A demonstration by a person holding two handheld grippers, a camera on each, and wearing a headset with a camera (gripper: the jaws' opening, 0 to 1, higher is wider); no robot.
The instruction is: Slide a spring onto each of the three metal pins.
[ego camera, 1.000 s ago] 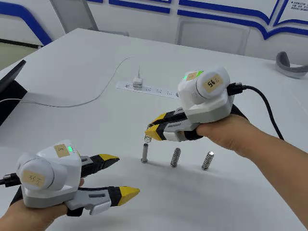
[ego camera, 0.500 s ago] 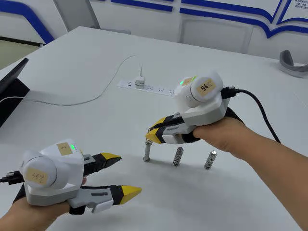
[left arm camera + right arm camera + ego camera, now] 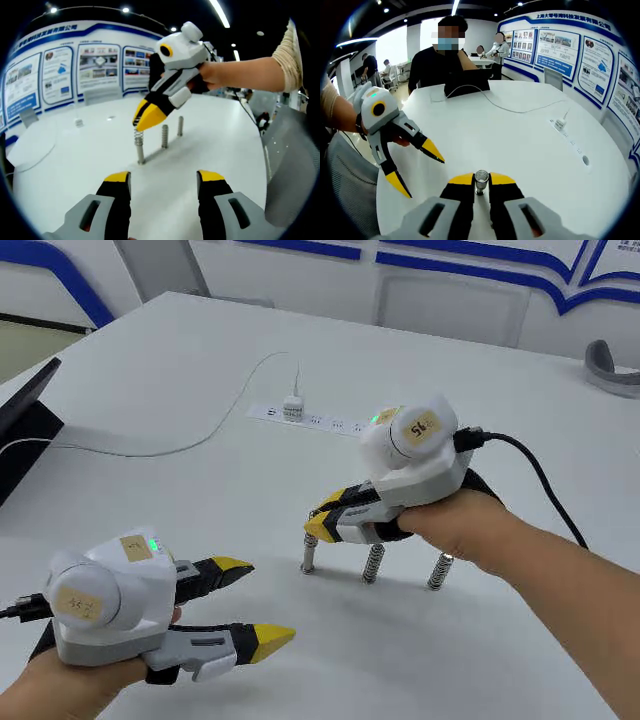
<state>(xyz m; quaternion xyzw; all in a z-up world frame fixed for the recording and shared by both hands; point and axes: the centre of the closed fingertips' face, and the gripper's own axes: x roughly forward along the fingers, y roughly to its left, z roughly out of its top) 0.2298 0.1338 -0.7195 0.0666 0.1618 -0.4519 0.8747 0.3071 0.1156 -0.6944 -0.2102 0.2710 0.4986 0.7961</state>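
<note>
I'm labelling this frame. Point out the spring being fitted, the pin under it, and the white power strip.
Small coiled metal spring (image 3: 481, 179): right gripper view, top coil.
Upright grey metal pin (image 3: 141, 154): left gripper view, bare shaft.
Long white power strip (image 3: 335, 424): head view, flat top.

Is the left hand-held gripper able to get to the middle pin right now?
Probably yes. The left hand-held gripper is open, and bare table lies between it and the middle pin. The right hand-held gripper holds a spring at the neighbouring pin, so it may be tight.
</note>
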